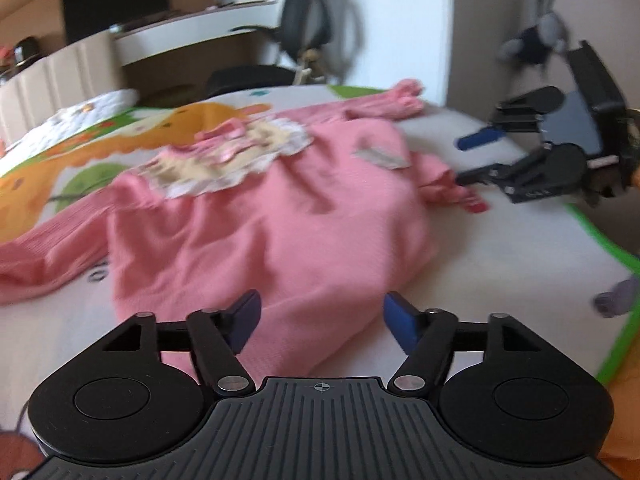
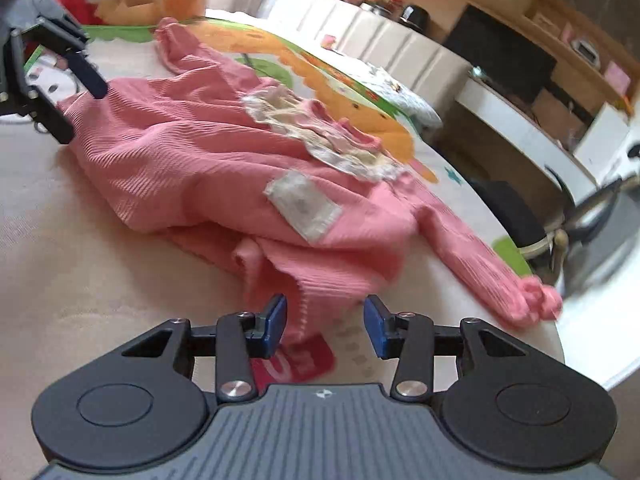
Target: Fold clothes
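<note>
A pink ribbed children's garment (image 1: 280, 220) (image 2: 192, 152) lies crumpled on the bed sheet (image 1: 500, 248) (image 2: 60, 260), with a frilly cream collar (image 1: 224, 160) (image 2: 320, 136) and a white patch (image 1: 380, 156) (image 2: 304, 204). One sleeve (image 1: 40, 256) trails left in the left wrist view. The other sleeve (image 2: 480, 252) reaches the bed's edge. My left gripper (image 1: 322, 312) (image 2: 76, 104) stands open just above the garment's near hem. My right gripper (image 2: 326, 316) (image 1: 472, 158) is open at the opposite side, a fold of pink cloth lying loose between its fingers, above a red tag (image 2: 296, 360).
The sheet has a cartoon print with a green border. A padded headboard (image 2: 400, 44) and a small white printed cloth (image 2: 396, 88) lie beyond the garment. An office chair (image 1: 312, 28) (image 2: 560, 216) and a desk (image 2: 520, 128) stand beside the bed. A grey soft thing (image 1: 616, 296) sits near the bed's edge.
</note>
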`<move>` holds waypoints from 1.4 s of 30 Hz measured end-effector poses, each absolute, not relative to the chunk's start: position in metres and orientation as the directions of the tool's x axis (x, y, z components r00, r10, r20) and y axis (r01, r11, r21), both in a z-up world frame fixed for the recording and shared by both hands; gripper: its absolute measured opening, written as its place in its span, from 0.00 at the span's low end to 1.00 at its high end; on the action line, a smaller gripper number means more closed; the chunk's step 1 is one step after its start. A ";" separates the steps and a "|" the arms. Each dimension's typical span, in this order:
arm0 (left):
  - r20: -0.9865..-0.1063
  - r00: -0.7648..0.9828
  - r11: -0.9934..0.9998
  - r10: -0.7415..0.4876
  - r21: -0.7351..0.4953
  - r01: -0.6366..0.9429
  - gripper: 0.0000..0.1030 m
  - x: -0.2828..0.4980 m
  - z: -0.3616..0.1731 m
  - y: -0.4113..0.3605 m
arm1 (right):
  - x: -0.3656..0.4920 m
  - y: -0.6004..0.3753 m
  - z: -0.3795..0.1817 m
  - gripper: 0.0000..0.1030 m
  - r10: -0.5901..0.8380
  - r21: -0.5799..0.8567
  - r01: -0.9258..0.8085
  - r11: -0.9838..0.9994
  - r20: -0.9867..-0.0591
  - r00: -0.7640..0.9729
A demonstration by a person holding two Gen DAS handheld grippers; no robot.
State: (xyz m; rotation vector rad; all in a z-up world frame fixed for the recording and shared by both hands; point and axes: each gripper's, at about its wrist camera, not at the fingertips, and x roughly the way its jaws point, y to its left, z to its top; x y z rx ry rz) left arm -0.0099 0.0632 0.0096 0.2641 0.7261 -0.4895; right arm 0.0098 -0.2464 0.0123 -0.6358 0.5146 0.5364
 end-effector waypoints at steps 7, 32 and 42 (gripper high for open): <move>-0.735 0.582 0.861 -0.348 -0.004 0.509 0.80 0.007 -0.009 0.075 | 0.003 -0.243 0.032 0.04 0.289 -0.461 -0.480 0.746 -0.426 0.858; -0.681 0.555 0.877 -0.477 -0.334 0.345 0.94 0.035 -0.004 0.110 | -0.022 -0.249 -0.009 0.34 0.241 -0.662 -0.561 0.497 -0.516 0.822; -0.624 0.551 0.800 -0.554 -0.582 0.146 0.94 0.047 -0.016 0.154 | -0.020 -0.274 0.016 0.02 0.160 -0.642 -0.415 0.644 -0.418 0.894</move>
